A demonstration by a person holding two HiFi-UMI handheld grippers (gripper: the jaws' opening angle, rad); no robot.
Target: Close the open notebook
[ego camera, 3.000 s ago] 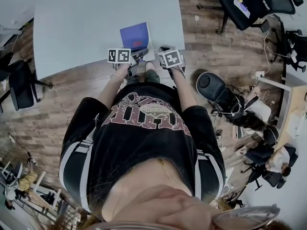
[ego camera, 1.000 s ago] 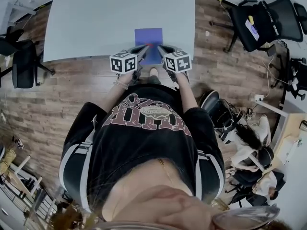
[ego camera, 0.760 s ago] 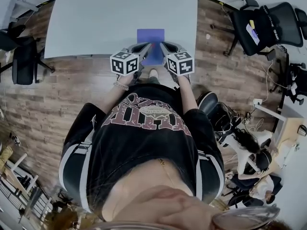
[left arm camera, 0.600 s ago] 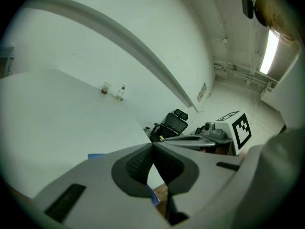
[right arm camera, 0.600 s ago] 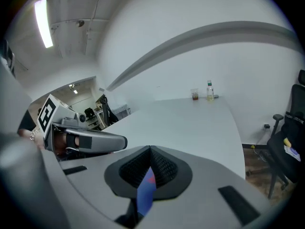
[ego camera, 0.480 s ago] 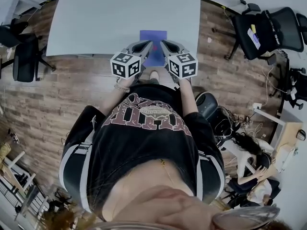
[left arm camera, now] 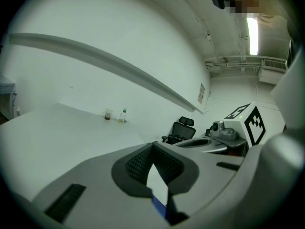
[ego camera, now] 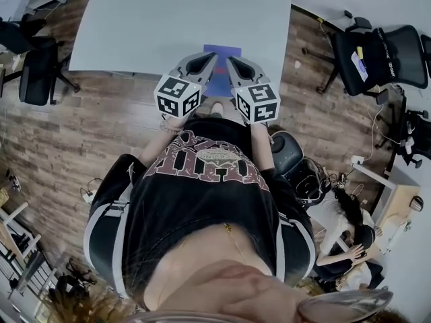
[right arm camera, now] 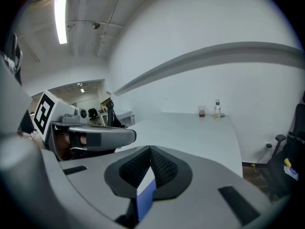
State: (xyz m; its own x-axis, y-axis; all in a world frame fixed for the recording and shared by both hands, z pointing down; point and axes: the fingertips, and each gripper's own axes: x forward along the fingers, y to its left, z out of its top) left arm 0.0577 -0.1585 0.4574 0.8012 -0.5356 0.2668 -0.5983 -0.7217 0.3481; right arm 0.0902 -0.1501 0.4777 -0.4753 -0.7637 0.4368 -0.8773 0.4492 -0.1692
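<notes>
Left claw (left arm camera: pixel 153 145): pinched tip to tip, grips nothing. Blue sliver in the wedge behind the tips = notebook down on the table, seen through, not held. Right claw (right arm camera: pixel 150 148): same, tips together, empty, same blue sliver showing through.

Both hang above the 6 o'clock edge of the table (ego camera: pixel 161 19), left at 11 o'clock and right at 1 o'clock from the person's chest, tips angled in toward each other. Probably kept shut and clear like this because no grip is needed now; reads as hands off the job.

Notebook (ego camera: pixel 222 73): lies flat on the table at 12 o'clock from the person, between the two claws in the head view, touching neither. Shows one purple-blue cover, no white pages, so judged already closed. Sits near the table's near edge, likely for easy reach.

Further out: cup (right arm camera: pixel 202 111) and bottle (right arm camera: pixel 217 109) side by side at the table's far end, about 1 o'clock in the right gripper view, well apart from the notebook, no part in the task. Black chair (ego camera: pixel 380 52) at 2 o'clock on the wood floor (ego camera: pixel 60 126).

Left to do, as a guess: nothing beyond resting the claws.
</notes>
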